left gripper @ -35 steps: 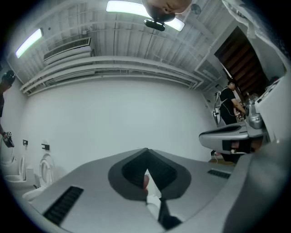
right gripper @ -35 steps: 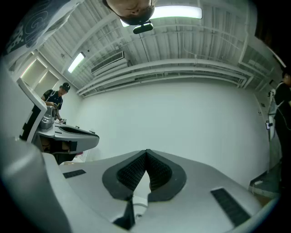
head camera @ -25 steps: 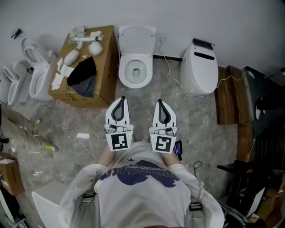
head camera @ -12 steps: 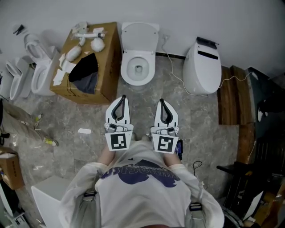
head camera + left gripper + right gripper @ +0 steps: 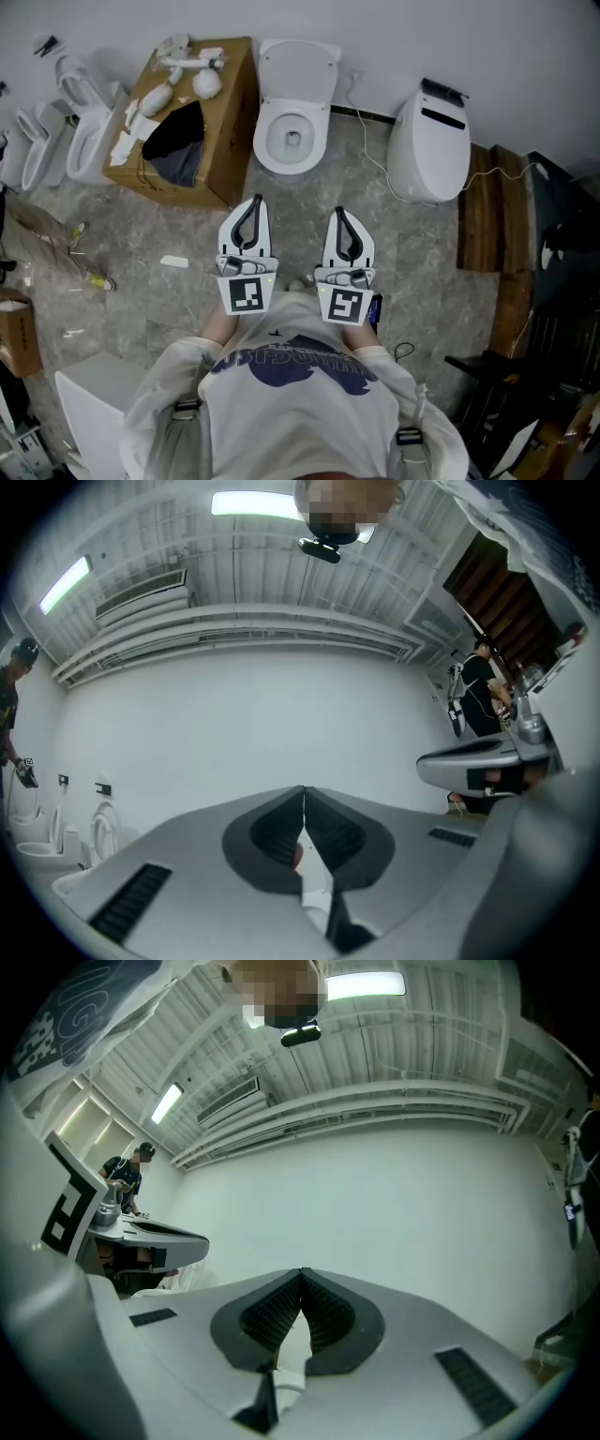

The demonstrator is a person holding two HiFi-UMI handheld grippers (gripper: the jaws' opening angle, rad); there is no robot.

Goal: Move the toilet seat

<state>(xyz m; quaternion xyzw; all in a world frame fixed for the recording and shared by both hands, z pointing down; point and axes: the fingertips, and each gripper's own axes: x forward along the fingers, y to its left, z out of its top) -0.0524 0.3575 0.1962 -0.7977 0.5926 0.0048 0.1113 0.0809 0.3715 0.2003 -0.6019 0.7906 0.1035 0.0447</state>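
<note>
A white toilet (image 5: 292,141) stands against the far wall with its bowl uncovered. Its seat and lid (image 5: 299,64) look tipped up against the wall, and I cannot tell one from the other. My left gripper (image 5: 256,201) and right gripper (image 5: 338,213) are held side by side in front of the person's chest. Both point toward the toilet and stop well short of it. Both are shut with nothing between the jaws. The left gripper (image 5: 303,793) and the right gripper (image 5: 301,1274) views face only a bare white wall and ceiling; the toilet is not in them.
An open cardboard box (image 5: 220,141) with white fittings and dark cloth stands left of the toilet. A second toilet (image 5: 429,141) with its lid down stands to the right, with a cord (image 5: 367,150) on the floor between. Urinals (image 5: 82,141) lie far left and wooden boards (image 5: 478,206) far right.
Both grippers stay shut and side by side. The head view has shifted a little, so the toilet and box sit slightly higher in the picture.
</note>
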